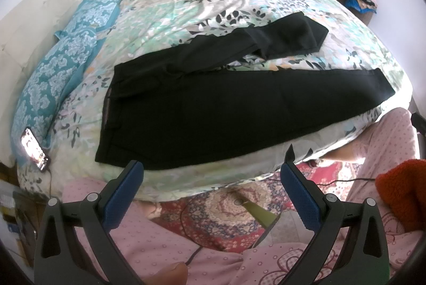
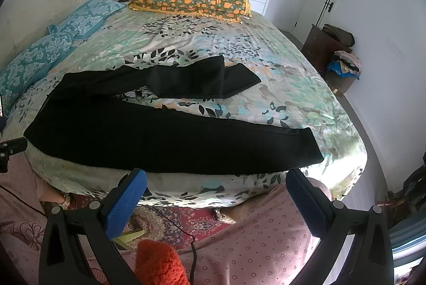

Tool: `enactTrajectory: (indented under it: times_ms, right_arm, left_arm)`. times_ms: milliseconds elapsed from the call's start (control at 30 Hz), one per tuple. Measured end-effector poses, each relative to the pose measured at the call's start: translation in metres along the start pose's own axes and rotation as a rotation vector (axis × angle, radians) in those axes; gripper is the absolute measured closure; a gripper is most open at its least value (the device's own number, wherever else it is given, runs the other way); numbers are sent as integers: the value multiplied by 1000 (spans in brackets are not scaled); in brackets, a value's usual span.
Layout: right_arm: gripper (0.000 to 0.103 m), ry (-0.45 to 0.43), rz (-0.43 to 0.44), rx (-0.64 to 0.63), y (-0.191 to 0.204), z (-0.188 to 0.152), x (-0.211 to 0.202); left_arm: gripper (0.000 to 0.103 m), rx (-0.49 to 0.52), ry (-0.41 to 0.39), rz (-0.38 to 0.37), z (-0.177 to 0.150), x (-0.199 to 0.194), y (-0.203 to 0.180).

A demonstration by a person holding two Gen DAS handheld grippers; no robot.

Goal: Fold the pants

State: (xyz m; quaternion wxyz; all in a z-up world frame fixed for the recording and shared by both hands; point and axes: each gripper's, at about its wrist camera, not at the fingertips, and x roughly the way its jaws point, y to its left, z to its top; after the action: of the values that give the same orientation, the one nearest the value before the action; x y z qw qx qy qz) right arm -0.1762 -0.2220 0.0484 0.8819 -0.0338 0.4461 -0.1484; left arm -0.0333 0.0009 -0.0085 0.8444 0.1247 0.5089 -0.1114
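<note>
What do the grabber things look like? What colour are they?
Both look alike. The left gripper has two dark grey plastic arms with round silver bolts, and each finger wears a blue bumpy pad. The right gripper has the same grey frame and blue textured pads. A fuzzy orange-red sleeve shows near it, and the person wears pink dotted clothes.

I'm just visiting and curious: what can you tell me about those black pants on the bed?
The black pants look like plain matte woven fabric, spread on the floral bedspread, waistband to the left. The near leg lies straight along the bed's front edge; the far leg is doubled back on itself. Neither the left tool nor the right tool touches them; both are open.
</note>
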Motion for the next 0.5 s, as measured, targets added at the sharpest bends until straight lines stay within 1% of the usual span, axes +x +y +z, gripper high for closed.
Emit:
enactTrajectory:
  times_ms: [500]
  right_arm:
    - [0, 8, 2, -1, 1, -1, 5]
  left_arm:
    - [0, 2, 6, -1, 1, 1, 0]
